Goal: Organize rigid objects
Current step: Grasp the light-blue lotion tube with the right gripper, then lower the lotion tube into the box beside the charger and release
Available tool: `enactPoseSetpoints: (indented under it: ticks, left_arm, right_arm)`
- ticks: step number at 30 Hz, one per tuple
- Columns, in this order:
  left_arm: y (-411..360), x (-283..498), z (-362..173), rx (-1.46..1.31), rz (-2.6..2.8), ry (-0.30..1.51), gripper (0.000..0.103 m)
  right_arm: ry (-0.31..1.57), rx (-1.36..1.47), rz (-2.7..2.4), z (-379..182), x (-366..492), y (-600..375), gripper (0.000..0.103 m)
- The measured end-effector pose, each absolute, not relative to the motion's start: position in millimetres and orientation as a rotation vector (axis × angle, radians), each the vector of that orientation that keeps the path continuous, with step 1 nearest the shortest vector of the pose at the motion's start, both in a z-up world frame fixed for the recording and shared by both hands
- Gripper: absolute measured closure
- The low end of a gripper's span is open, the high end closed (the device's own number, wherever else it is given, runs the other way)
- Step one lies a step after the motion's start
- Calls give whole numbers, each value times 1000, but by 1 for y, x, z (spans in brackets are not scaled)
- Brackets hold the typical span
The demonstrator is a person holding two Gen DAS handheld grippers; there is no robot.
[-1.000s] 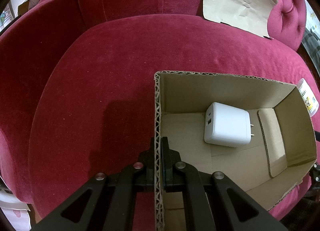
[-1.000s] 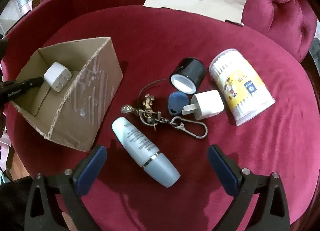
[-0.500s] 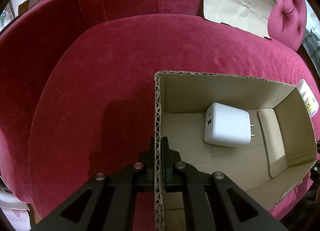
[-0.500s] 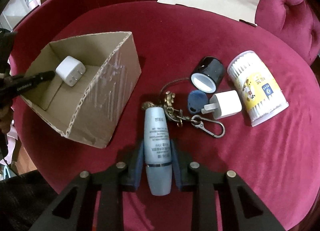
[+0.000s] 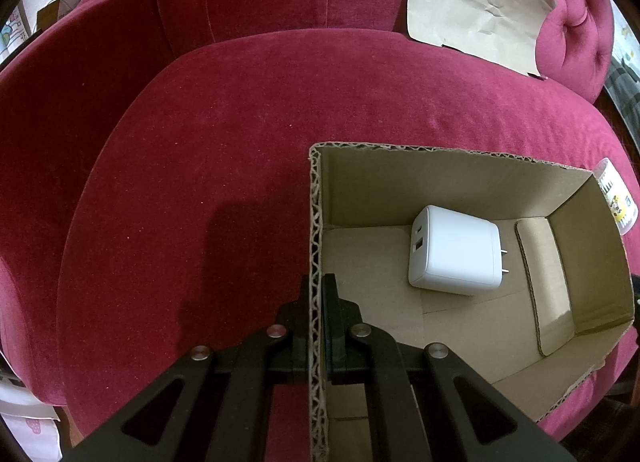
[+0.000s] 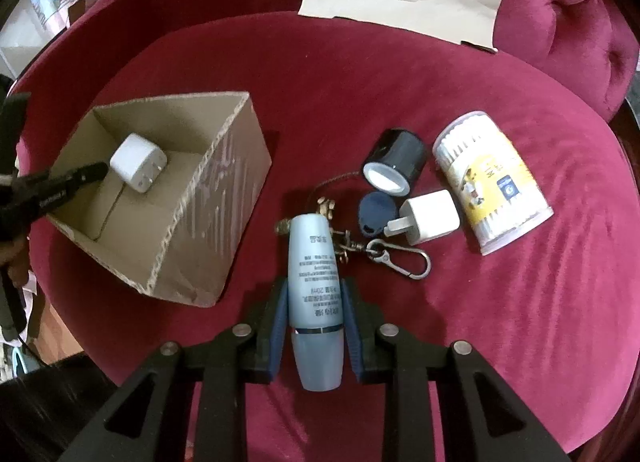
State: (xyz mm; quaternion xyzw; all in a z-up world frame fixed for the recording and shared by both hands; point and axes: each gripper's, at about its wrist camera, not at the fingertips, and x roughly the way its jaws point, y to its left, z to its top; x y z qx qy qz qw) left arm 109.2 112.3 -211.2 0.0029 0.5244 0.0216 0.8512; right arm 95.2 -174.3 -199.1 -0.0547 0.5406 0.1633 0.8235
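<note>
The right tongs [image 6: 316, 318] are clamping the blue bottle [image 6: 315, 290]; left tongs [image 5: 319, 302] are pinching the box [image 5: 316, 222] wall; next, carrying it boxward.

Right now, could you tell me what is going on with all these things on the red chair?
A person is sorting small items into a cardboard box on the red velvet seat. The left hand-held gripper is clamped on the box's wall, steadying it; a white charger already lies inside. The right hand-held gripper has just closed on a blue tube. Outside the box are a keychain, a smaller white plug, a black cap and a cotton swab tub.
</note>
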Motion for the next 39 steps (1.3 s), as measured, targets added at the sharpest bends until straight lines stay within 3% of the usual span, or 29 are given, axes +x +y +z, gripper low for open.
enactPoseSetpoints:
  ticks: [39]
  left_arm:
    - [112, 109, -212, 6, 44, 1102, 100]
  right_arm:
    - [1009, -40, 369, -112, 105, -119, 75]
